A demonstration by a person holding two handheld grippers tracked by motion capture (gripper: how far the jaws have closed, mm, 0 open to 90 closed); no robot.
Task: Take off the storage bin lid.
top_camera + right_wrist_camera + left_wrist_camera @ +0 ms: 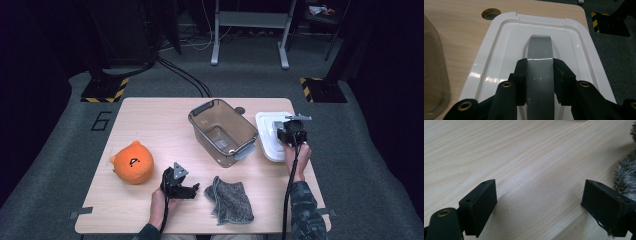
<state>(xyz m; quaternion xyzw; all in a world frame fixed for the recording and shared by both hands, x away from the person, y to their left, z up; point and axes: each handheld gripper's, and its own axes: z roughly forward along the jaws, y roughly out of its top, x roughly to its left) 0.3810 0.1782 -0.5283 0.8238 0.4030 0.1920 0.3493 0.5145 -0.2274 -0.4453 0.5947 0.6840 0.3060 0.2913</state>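
Rigid white plastic lid (499, 62), light and slick: right gripper (540, 82) fingers clamped on grey handle (540, 50); left gripper (539, 205) fingers spread, empty.

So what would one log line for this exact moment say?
right gripper: shut on grey handle of white lid | left gripper: open, over table beside grey cloth | clear bin: uncovered

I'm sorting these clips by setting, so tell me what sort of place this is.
Probably a lab or recording studio rather than a home: one wooden table on grey carpet, hazard-striped stand bases, cables across the floor, and a number marked beside the table.
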